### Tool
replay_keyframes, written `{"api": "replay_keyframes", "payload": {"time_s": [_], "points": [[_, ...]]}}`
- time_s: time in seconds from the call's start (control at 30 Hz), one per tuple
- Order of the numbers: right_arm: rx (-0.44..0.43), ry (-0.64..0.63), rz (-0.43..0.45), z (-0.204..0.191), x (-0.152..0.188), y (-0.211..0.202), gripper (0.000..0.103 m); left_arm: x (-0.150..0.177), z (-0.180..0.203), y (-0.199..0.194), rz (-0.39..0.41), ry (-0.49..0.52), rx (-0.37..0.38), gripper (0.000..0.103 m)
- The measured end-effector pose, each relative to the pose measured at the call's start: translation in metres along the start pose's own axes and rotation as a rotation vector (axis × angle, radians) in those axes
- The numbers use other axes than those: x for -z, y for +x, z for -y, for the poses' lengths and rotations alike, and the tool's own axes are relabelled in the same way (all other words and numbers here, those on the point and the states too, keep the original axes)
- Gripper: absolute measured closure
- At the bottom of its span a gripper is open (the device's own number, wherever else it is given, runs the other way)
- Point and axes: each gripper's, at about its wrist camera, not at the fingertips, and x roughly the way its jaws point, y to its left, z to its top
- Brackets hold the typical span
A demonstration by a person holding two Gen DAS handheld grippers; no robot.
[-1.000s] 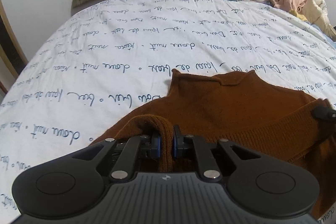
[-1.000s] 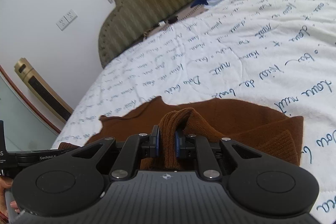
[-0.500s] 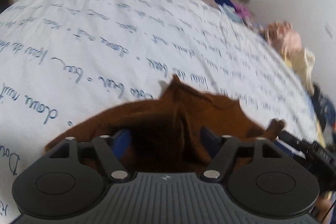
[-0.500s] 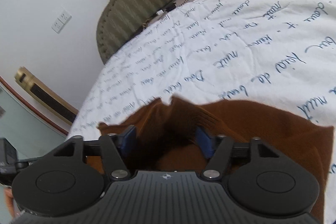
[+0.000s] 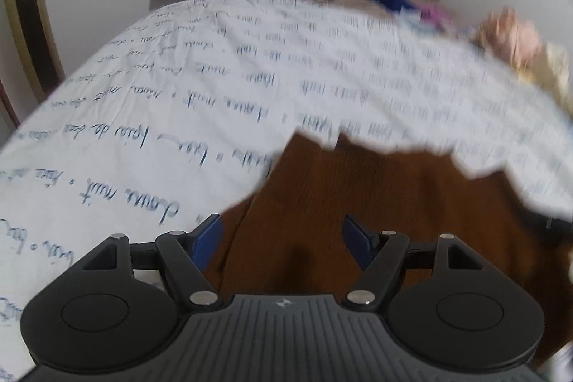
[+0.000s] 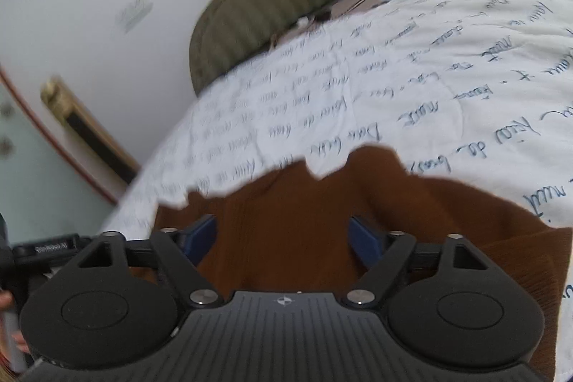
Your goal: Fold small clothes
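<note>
- Left wrist: left gripper [image 5: 283, 235] spread above the sweater [image 5: 394, 203], having just opened.
- Right wrist: right gripper [image 6: 283, 235] likewise spread, just opened; only here, a wall switch [image 6: 134, 10].

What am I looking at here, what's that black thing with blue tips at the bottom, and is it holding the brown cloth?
These are two fisheye cameras, one mounted on each hand-held gripper a person carries. One view looks along the left hand-held gripper, the other along the right hand-held gripper. Its blue pads are the fingertips. A brown knitted garment lies on a bed with a white script-printed cover. Both sets of jaws have just opened wide; the garment lies under them, unheld.
</note>
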Motion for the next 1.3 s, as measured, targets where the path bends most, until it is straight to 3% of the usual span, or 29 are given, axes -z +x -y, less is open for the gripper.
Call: {"api": "replay_keyframes", "payload": {"time_s": [0.1, 0.17, 0.27, 0.33, 0.43, 0.5, 0.63, 0.73, 0.97, 1.3], "points": [[0.276, -0.065, 0.058, 0.002, 0.002, -0.001, 0.022, 0.020, -0.002, -0.001, -0.013, 0.046, -0.083, 0.030], [0.344, -0.085, 0.082, 0.003, 0.005, -0.011, 0.020, 0.032, -0.007, -0.010, 0.007, 0.052, -0.075, 0.030], [0.222, -0.148, 0.094, -0.005, 0.020, -0.028, 0.012, 0.048, -0.004, -0.021, 0.029, 0.085, -0.090, 0.030], [0.194, -0.232, 0.058, -0.017, 0.032, -0.026, 0.006, 0.058, -0.002, -0.022, 0.030, 0.109, -0.109, 0.030], [0.291, -0.329, -0.012, -0.025, 0.046, -0.015, 0.003, 0.071, -0.004, -0.024, 0.019, 0.111, -0.093, 0.030], [0.339, -0.338, 0.000, -0.024, 0.053, -0.019, 0.003, 0.078, -0.008, -0.029, 0.025, 0.102, -0.088, 0.029], [0.299, -0.290, 0.075, -0.029, 0.059, -0.045, 0.001, 0.086, -0.012, -0.042, 0.035, 0.080, -0.094, 0.029], [0.256, -0.278, 0.067, -0.029, 0.067, -0.048, 0.001, 0.087, -0.003, -0.051, 0.078, 0.082, -0.105, 0.028], [0.298, -0.331, 0.063, -0.032, 0.087, -0.038, 0.000, 0.103, 0.012, -0.040, 0.060, 0.053, -0.130, 0.028], [0.293, -0.336, 0.130, -0.029, 0.101, -0.043, 0.000, 0.114, 0.012, -0.039, 0.088, 0.016, -0.160, 0.018]]}}
